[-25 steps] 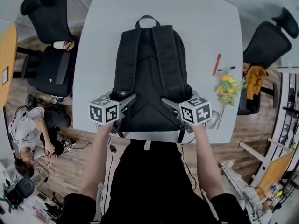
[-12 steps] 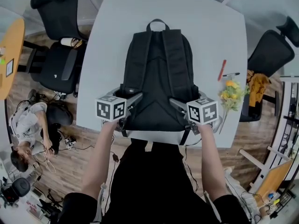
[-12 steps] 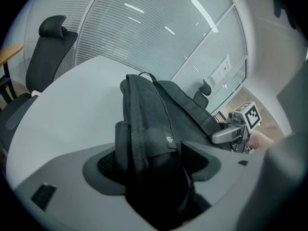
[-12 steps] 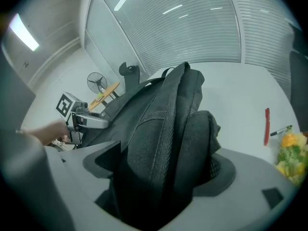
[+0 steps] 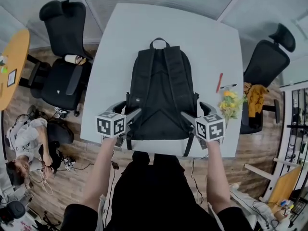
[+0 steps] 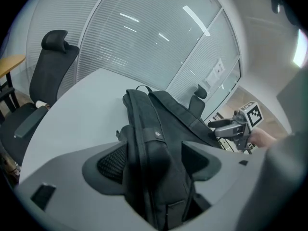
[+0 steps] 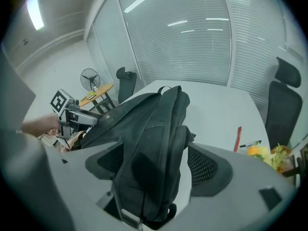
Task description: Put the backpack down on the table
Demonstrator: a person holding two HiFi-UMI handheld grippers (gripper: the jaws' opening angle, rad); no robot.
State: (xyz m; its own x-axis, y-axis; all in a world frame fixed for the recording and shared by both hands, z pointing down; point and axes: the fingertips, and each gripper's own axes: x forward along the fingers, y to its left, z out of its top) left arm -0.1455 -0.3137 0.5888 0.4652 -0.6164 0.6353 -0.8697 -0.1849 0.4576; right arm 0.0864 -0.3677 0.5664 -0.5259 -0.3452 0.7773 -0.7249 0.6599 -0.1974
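The black backpack [image 5: 161,95] lies flat on the white table [image 5: 115,47], straps up and top handle at the far end. My left gripper [image 5: 126,109] hovers at its near left corner with the jaws opening. In the left gripper view, the left gripper [image 6: 151,160] has the backpack's [image 6: 159,143] side between its pads without being squeezed. My right gripper [image 5: 196,110] is at the near right corner with the jaws closing. In the right gripper view, the right gripper [image 7: 154,162] has the backpack's [image 7: 149,143] edge between its pads, with a gap at the right pad.
A red pen [image 5: 219,82], a black pen [image 5: 228,86] and yellow flowers [image 5: 230,102] lie on the table to the right of the backpack. Black office chairs [image 5: 67,47] [image 5: 262,66] flank the table. A person [image 5: 24,138] sits on the floor at the left.
Both grippers have risen a little and drawn back from the backpack's near corners, and the left jaws stand wider. The backpack stays flat on the table.
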